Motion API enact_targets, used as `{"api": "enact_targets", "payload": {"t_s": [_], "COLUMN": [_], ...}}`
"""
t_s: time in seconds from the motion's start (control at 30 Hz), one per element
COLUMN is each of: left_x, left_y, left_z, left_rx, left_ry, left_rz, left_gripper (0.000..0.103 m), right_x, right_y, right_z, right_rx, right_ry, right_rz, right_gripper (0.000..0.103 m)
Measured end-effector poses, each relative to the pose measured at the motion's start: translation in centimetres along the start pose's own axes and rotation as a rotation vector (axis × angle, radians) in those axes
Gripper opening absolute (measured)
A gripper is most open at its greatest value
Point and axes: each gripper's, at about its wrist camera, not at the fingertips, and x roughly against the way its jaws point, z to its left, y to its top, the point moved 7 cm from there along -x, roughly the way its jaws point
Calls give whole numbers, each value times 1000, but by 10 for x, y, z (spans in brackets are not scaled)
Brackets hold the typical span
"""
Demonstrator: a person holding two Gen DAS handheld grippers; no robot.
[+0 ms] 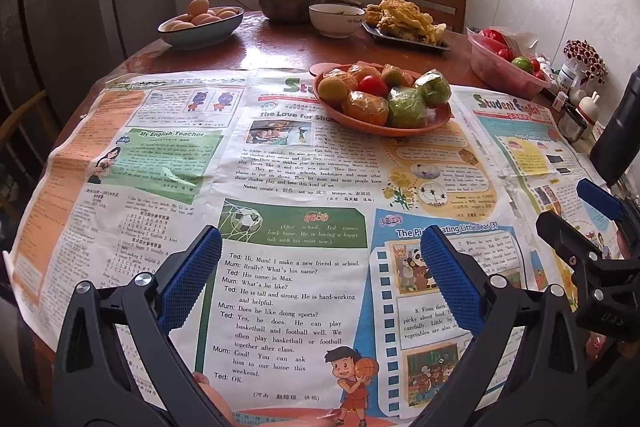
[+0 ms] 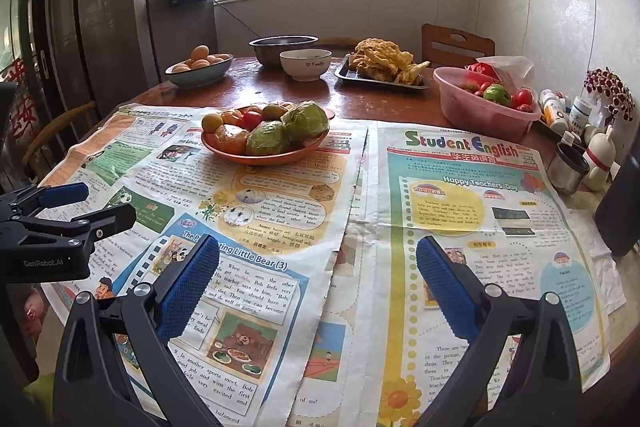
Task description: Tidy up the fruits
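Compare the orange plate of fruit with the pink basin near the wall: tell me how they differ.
The orange plate is shallow and opaque; the pink basin is deep and translucent. The plate sits on the newspaper, the basin mostly on bare table. The plate's fruit looks plastic-wrapped and heaped above its rim; the basin's produce lies lower inside, beside a plastic bag. Both hold red and green produce.

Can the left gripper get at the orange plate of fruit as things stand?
Probably yes. The left gripper is open and empty, and only flat newspaper lies between it and the orange plate; nothing stands in the path.
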Motion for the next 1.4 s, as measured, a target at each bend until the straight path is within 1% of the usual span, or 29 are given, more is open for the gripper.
{"api": "enact_targets", "payload": {"t_s": [0.8, 1.4], "left_x": [1, 1], "left_y": [-3, -4], "left_z": [-1, 0], "left_rx": [-7, -14], "left_ry": [1, 18], "left_rz": [4, 12], "left_gripper": [94, 94], "right_x": [-2, -2], "right_y": [-2, -3], "right_z": [-3, 1], "right_rx": [-16, -9], "right_ry": [-4, 1], "right_rz": [9, 13], "right_gripper": [99, 99]}}
